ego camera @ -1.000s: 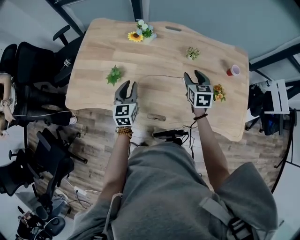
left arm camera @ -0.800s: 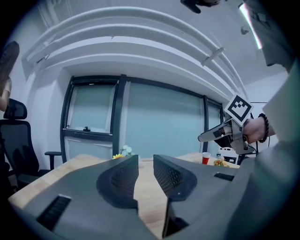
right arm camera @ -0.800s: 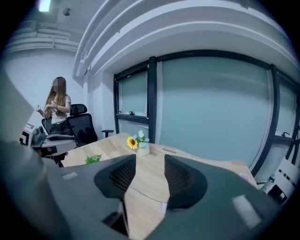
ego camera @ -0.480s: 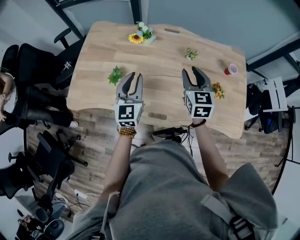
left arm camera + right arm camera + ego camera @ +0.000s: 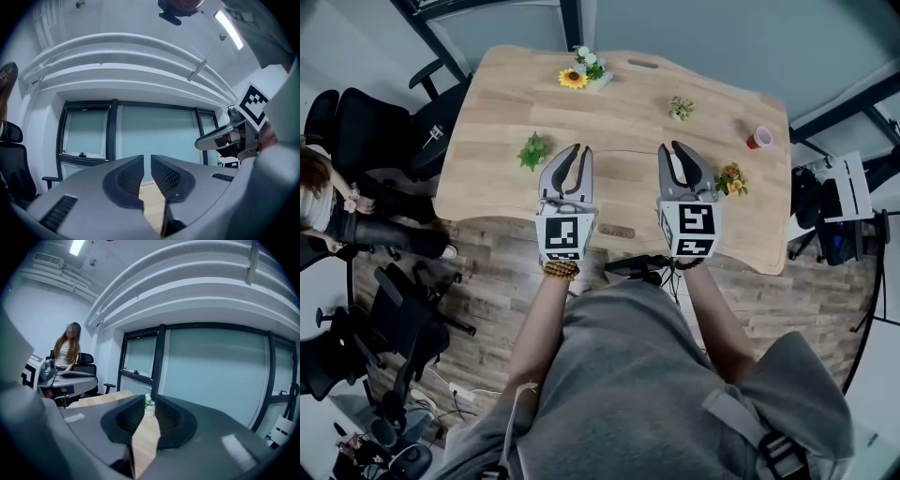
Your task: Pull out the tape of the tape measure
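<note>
No tape measure shows in any view. Both grippers are held up over the near edge of the wooden table (image 5: 506, 112), side by side and pointing away from me. My left gripper (image 5: 576, 149) (image 5: 147, 157) stands open by a narrow gap with nothing between its fingers. My right gripper (image 5: 669, 147) (image 5: 150, 399) has just been closing; a slim gap is left and it holds nothing. Between its tips, far off, stands a small flower pot (image 5: 149, 407). Each gripper shows at the edge of the other's view: the right gripper (image 5: 225, 140), the left gripper (image 5: 70, 378).
On the table stand a sunflower pot (image 5: 573, 75), a green plant (image 5: 533, 150), a small succulent (image 5: 681, 107), orange flowers (image 5: 731, 178) and a red cup (image 5: 760, 139). Office chairs (image 5: 366, 122) and a seated person (image 5: 328, 202) are at the left.
Both grippers have risen toward the head camera and drawn closer together. The jaws of both have narrowed from wide open to a slim gap.
</note>
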Motion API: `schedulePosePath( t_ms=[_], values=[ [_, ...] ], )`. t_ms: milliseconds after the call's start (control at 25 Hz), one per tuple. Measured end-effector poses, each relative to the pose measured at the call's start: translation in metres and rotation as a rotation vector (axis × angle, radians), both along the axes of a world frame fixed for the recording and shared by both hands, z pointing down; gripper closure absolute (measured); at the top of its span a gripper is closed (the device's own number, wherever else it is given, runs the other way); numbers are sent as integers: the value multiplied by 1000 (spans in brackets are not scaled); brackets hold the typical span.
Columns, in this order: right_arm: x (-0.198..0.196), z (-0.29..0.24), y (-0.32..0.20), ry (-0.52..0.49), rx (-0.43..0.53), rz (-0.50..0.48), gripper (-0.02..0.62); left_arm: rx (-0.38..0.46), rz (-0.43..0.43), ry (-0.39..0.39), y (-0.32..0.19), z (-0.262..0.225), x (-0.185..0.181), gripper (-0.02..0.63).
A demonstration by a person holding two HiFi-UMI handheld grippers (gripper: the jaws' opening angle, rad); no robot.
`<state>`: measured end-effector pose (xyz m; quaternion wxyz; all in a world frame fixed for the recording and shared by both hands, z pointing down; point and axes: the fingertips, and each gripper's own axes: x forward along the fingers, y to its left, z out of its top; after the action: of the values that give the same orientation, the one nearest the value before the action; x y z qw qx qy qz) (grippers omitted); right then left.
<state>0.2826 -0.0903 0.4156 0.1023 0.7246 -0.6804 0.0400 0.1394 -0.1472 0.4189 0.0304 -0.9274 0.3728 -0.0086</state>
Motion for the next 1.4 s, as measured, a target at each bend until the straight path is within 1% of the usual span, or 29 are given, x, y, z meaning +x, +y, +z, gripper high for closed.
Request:
schedulePosePath(
  t_ms=[240,520,680,1400],
  values=[
    [-16,-12,9,18,30,-2,549,38,6,4,11,-13,-1,569],
    [-29,-16,18,31,35,-1,577,51,23,0,23,-17,0,584],
    [-32,-14,22,29,29,-1,581,58,22,8,28,-18,2,591],
    [-37,-4,26,28,-1,15,583,62,59,-11,35,-14,8,597]
  ],
)
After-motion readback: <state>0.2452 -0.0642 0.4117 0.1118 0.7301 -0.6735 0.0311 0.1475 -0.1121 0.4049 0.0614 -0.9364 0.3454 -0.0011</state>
